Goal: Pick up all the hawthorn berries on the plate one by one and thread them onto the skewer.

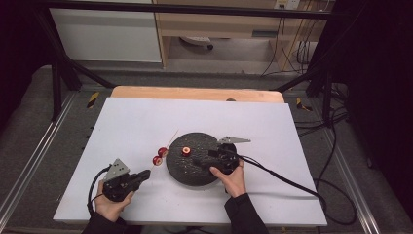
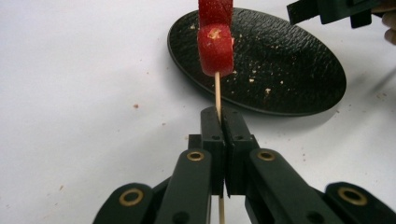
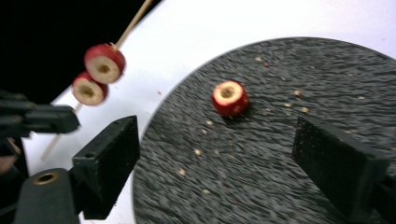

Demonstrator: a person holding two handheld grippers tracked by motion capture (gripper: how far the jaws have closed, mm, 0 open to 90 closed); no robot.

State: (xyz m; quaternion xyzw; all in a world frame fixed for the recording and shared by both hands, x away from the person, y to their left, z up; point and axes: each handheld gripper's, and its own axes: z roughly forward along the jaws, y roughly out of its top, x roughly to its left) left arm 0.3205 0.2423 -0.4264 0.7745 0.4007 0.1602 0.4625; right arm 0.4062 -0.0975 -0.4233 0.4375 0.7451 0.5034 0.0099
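The left gripper (image 2: 219, 122) is clamped tight on a thin wooden skewer (image 2: 217, 91), the stick pinched between the pads just below the fruit. Two red fruit pieces (image 2: 215, 49) with cored centres are already threaded on it, one directly behind the other. In the high view this skewer (image 1: 166, 145) is held over the white table (image 1: 122, 122), just left of the black plate (image 1: 192, 170), with its free tip pointing up and away from the person.

The right gripper (image 3: 217, 158) has its jaws spread wide with nothing between them; it hangs over the plate, aimed at the single remaining fruit piece (image 3: 229, 98). That piece lies near the plate's middle among scattered crumbs, its cored hole facing up and towards the camera.

Judgement: the step in hand is picking up the third piece for threading. To do it well, the right jaws should come down either side of the piece and close on its red skin, leaving the cored hole unobstructed. Pressure should be moderate, since the flesh looks soft and may crush or slip. The left gripper should hold the skewer steady, tip presented in line with the hole, so the piece slides on without splitting.
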